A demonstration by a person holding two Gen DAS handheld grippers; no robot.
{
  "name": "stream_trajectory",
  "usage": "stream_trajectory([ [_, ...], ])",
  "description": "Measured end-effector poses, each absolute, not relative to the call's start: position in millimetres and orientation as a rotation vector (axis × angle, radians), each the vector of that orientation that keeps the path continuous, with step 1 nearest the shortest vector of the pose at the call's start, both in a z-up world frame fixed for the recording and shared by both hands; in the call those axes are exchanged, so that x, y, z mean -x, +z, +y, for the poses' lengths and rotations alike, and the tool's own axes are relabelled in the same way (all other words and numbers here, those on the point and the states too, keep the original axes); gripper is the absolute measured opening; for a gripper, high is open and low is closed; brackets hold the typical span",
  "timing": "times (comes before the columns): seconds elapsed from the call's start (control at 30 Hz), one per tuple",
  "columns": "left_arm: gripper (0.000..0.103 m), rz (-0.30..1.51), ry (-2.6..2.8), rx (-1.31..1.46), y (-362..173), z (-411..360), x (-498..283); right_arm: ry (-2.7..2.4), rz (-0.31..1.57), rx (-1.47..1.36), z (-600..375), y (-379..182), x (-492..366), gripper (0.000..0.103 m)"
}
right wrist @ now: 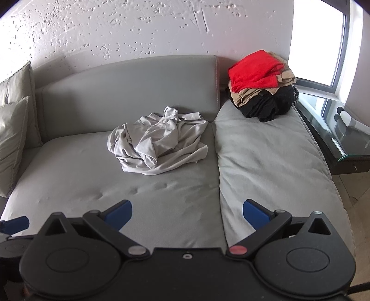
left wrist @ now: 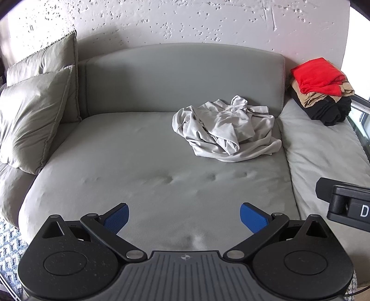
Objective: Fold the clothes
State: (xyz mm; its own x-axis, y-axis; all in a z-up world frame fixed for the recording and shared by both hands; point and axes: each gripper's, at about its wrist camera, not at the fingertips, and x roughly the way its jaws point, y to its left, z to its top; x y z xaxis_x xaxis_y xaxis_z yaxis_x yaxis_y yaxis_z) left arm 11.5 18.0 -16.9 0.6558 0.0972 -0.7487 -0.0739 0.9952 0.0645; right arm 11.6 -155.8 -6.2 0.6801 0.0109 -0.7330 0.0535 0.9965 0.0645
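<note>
Left wrist view shows the left gripper (left wrist: pixel 183 218) nearest the lens, its black linkage arms splayed and its blue-padded fingers (left wrist: pixel 115 218) spread wide with nothing between them, hovering over the front of the grey fabric sofa seat (left wrist: pixel 129 166). At the right edge of that view a black block of the other tool with a white letter D pokes in. From the right wrist view, the right gripper (right wrist: pixel 187 216) sits just as wide, blue pads apart and holding nothing, above the seam where the seat meets a paler grey seat cushion (right wrist: pixel 266 162) to the right.

Shallow dimples mark the seat fabric a little past both grippers. Further in, towards the back right of the main seat, lies the crumpled light grey garment (left wrist: pixel 225 132), heaped in loose folds and not yet folded; it rests near the backrest and just beside the seam with the paler cushion, well apart from both grippers.

At the left end, two olive-grey throw pillows (left wrist: pixel 34 111) lean against the sofa arm. On the far end of the paler cushion stands a stack of folded clothes (right wrist: pixel 262 85): black at the bottom, tan in the middle, bright red on top. Right of it stands a dark glass-topped side table (right wrist: pixel 335 134) below a bright window (right wrist: pixel 316 44). Behind everything rises a white pitted plaster wall (left wrist: pixel 185 20).
</note>
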Motion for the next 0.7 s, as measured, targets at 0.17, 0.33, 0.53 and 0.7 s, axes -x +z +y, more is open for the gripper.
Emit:
stream_trajectory([
  [0.17, 0.103, 0.861, 0.099, -0.055, -29, 20, -23, -0.030, 0.832, -0.122, -163, -18, -22, 0.103],
  [0.33, 0.103, 0.879, 0.107, -0.044, -43, 30, -41, -0.032, 0.809, -0.190, -172, -37, -41, 0.103],
  [0.53, 0.101, 0.901, 0.110, 0.016, -65, 46, -76, 0.013, 0.772, -0.238, -173, -68, -80, 0.103],
  [0.7, 0.103, 0.913, 0.125, 0.076, -85, 57, -112, 0.074, 0.736, -0.247, -161, -90, -128, 0.103],
])
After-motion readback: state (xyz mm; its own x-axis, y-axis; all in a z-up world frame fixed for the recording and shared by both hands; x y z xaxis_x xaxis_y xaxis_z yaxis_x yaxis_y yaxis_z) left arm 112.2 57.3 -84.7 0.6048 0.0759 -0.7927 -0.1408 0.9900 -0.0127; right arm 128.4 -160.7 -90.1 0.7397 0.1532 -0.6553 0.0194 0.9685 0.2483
